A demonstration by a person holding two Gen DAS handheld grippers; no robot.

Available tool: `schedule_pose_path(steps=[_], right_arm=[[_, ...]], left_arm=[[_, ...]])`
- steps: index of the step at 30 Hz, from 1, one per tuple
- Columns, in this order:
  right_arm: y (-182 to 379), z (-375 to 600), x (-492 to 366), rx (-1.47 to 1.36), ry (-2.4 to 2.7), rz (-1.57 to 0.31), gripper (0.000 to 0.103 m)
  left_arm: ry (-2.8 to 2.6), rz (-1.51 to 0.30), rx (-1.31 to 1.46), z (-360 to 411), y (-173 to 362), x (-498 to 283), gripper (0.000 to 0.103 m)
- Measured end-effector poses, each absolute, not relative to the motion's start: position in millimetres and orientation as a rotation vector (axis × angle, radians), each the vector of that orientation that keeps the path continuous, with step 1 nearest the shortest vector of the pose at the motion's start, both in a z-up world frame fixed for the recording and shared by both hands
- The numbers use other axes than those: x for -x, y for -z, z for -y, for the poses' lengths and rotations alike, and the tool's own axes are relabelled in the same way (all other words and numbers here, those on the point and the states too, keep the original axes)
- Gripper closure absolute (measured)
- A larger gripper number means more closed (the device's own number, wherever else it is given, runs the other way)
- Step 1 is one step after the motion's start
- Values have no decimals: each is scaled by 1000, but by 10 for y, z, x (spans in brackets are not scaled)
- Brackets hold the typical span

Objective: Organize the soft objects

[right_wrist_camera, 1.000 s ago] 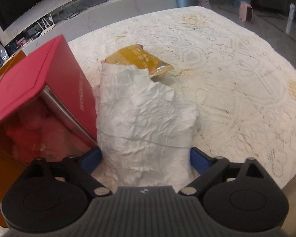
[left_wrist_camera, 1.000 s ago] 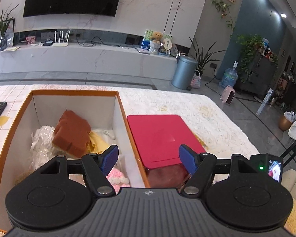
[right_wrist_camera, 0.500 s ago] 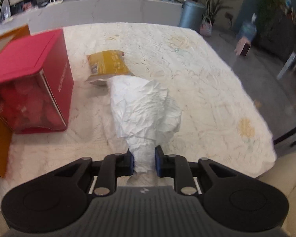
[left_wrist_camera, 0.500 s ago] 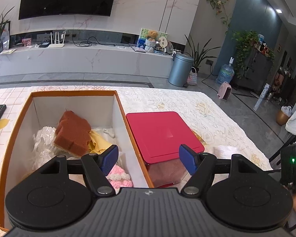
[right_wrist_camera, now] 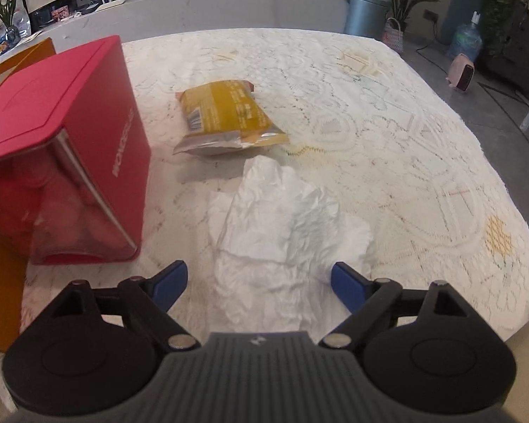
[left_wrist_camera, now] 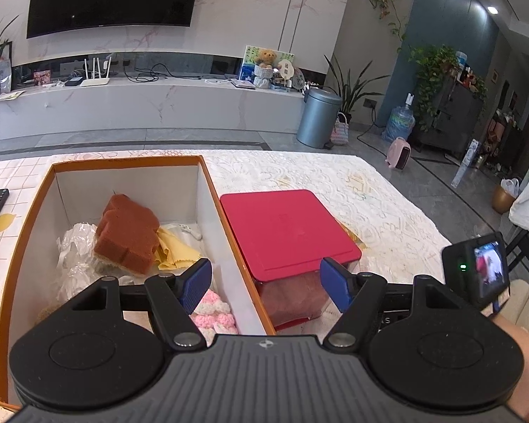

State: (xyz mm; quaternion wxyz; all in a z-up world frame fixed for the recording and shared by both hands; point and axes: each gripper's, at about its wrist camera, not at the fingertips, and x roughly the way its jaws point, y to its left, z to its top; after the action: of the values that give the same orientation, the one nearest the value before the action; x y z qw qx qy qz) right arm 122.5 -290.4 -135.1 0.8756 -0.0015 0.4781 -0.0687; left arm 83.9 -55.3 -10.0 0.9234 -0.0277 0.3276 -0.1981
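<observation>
The right gripper (right_wrist_camera: 259, 280) has just been opening; its jaws stand wide, the crumpled white tissue (right_wrist_camera: 282, 225) lying loose between them at twelve o'clock, apparently unpinched. Regrasping seems necessary before boxing. The left gripper (left_wrist_camera: 264, 283) hangs wide and empty over the orange box (left_wrist_camera: 28, 218).

Two downward wrist views, shared red box (left_wrist_camera: 285, 227)

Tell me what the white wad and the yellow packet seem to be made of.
White wad: probably tissue paper, matte, with crisp crumpled creases. Yellow packet: likely plastic foil, glossy, with a silvery crimped end.
</observation>
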Motion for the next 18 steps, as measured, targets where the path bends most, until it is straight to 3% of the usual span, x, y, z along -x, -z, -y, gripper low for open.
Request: schedule_pose_path(steps=[4,9,11,18], right_arm=[[1414,2811,-1231,103,144,-1009,32],[1355,2871,-1162,80,154,-1011,60],[1287,2879,-1111,56,156,-988,77],[859,3126,-779,-13,234,-850,82]], left_arm=[[408,-644,-2,630,61,-739,20],[426,-638,14,711,-16,-658,20],[438,-649,20,791,-20,-641,20],[455,-648,-26,1361,4,-622,20]])
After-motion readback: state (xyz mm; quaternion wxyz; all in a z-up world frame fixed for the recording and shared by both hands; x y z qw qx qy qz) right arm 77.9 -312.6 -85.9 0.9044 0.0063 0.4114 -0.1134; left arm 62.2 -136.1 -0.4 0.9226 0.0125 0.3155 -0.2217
